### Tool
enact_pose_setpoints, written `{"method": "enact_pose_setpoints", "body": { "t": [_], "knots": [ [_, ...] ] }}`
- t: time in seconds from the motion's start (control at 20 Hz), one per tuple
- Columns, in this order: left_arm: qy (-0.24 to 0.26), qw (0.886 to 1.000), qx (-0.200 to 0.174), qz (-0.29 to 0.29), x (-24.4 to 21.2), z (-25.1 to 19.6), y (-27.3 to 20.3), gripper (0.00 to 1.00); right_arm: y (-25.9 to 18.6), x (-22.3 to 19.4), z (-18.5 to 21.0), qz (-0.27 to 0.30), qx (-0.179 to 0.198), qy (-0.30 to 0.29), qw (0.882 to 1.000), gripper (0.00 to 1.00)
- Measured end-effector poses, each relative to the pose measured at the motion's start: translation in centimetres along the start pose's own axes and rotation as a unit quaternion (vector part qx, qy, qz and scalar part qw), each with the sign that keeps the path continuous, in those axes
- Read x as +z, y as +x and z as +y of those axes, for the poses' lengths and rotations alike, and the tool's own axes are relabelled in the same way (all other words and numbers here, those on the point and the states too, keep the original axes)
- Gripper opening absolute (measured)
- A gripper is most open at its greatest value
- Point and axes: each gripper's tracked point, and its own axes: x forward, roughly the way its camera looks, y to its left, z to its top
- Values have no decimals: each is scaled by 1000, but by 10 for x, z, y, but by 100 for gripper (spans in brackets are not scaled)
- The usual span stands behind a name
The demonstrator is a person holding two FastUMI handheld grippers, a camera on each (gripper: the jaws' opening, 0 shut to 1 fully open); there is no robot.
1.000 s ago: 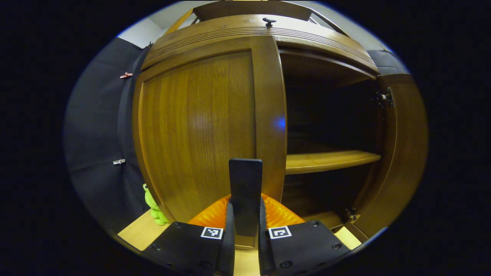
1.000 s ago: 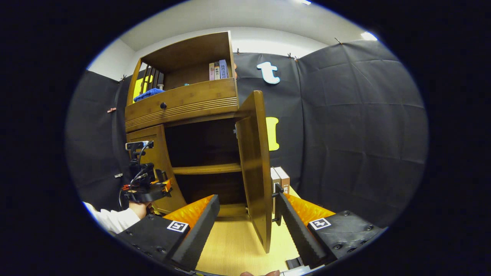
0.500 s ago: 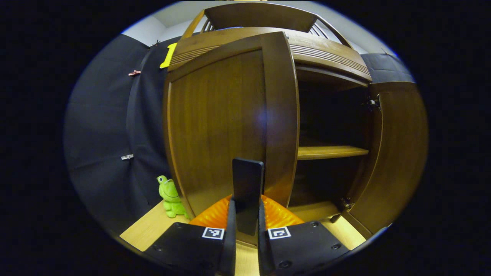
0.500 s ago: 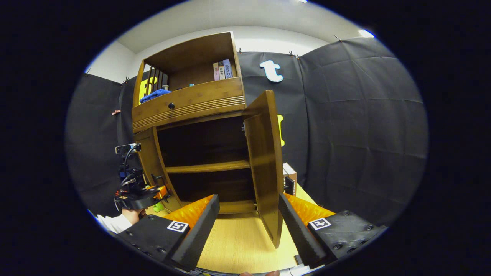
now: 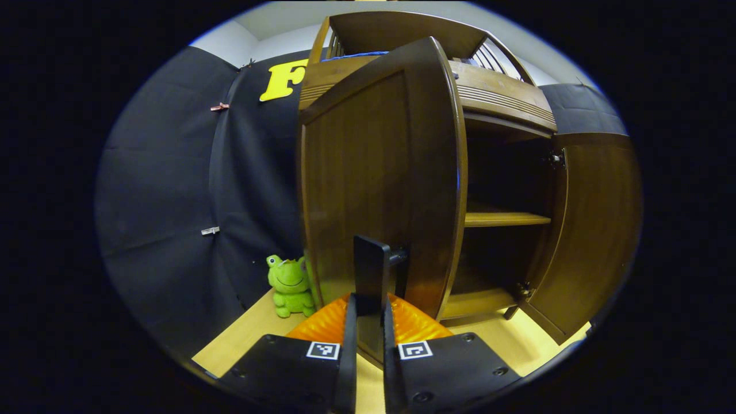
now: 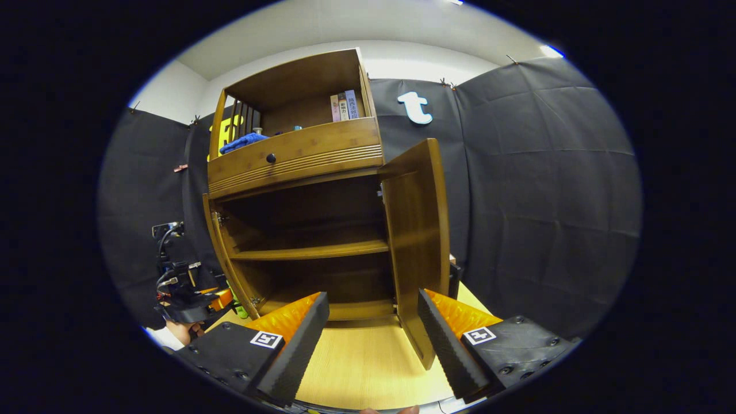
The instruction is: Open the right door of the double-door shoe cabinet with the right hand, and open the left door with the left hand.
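The left gripper [image 5: 368, 322] is clamped on the handle [image 5: 372, 275] of the left door [image 5: 379, 178], swung wide from the shoe cabinet [image 6: 299, 155]. The right gripper [image 6: 374, 322] hangs with fingers apart before the open right door [image 6: 417, 241].

My left gripper view sits low, v. close to the left door [image 5: 379, 184], facing its front. Right gripper view's farther back, looking up at the cabinet [image 6: 299, 155]. Both share the inner shelf [image 6: 313, 250], probably the right door [image 5: 592, 230] too.
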Motion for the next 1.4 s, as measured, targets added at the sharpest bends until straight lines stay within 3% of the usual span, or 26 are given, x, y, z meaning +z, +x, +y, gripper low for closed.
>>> {"method": "enact_pose_setpoints", "body": {
  "t": [0.35, 0.55, 0.9, 1.05, 1.1, 1.4],
  "knots": [
    [-14, 1000, 24, -2, -4, 61, -25, 17, -1, -2, 34, -4, 16, -10, 1000, 100],
    [-19, 1000, 12, -15, -1, 86, -35, 16, -1, -8, 54, -2, 27, -14, 1000, 100],
    [-33, 999, 22, -17, -8, 142, -43, 9, -2, -13, 86, -7, 33, -15, 999, 100],
    [-45, 999, 9, -10, -11, 151, -43, 10, -4, -16, 102, -6, 39, -15, 999, 98],
    [-43, 999, 7, -9, -11, 153, -44, 15, -5, -16, 106, -7, 41, -14, 999, 98],
    [-35, 999, 11, -10, -13, 158, -61, 14, -8, -17, 116, -12, 41, -23, 999, 100]
  ]
}}
